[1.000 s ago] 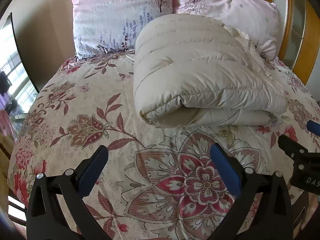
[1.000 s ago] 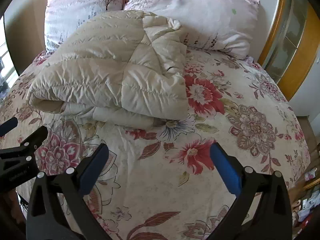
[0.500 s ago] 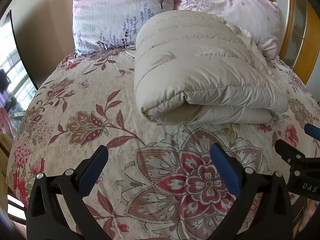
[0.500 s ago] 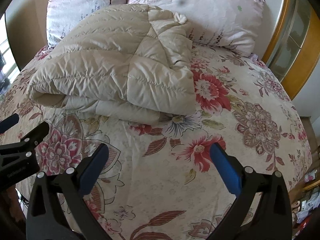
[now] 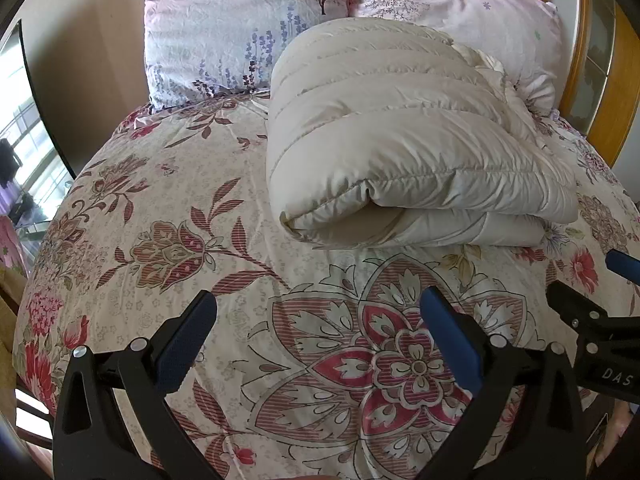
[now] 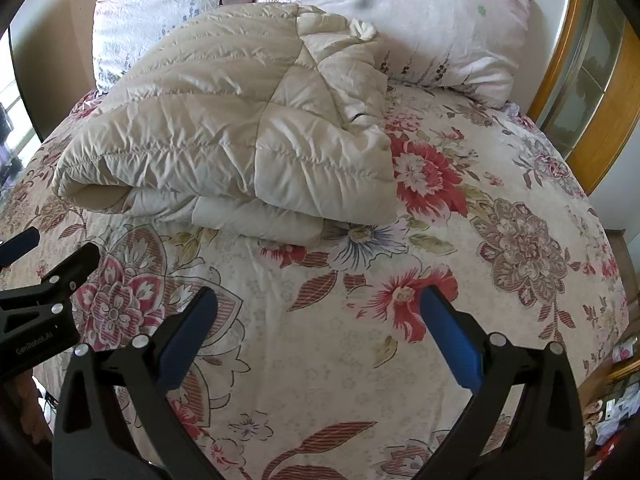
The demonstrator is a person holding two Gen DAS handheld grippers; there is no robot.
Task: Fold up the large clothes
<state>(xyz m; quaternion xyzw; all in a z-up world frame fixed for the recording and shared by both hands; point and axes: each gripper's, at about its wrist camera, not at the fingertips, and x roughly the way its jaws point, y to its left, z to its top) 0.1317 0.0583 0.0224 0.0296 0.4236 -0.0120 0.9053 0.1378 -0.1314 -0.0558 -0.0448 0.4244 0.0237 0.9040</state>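
A cream quilted down garment [image 5: 400, 144] lies folded into a thick bundle on the floral bedspread [image 5: 168, 216], its rolled edge facing me. It also shows in the right wrist view [image 6: 240, 128]. My left gripper [image 5: 318, 312] is open and empty, held above the bedspread a short way in front of the bundle. My right gripper [image 6: 318, 312] is open and empty, in front of and to the right of the bundle. Each gripper shows at the edge of the other's view: the right one [image 5: 592, 292], the left one [image 6: 48, 264].
Two pink floral pillows [image 5: 240, 24] [image 6: 440, 24] lean at the head of the bed behind the bundle. A wooden headboard and cabinet [image 6: 600, 92] stand at the right. A window [image 5: 24, 152] is at the left. The bed's right edge [image 6: 616, 320] drops to cluttered floor.
Both grippers have drifted slightly so the bundle sits a little lower and nearer in both views. The bundle has not moved and both grippers stay open.
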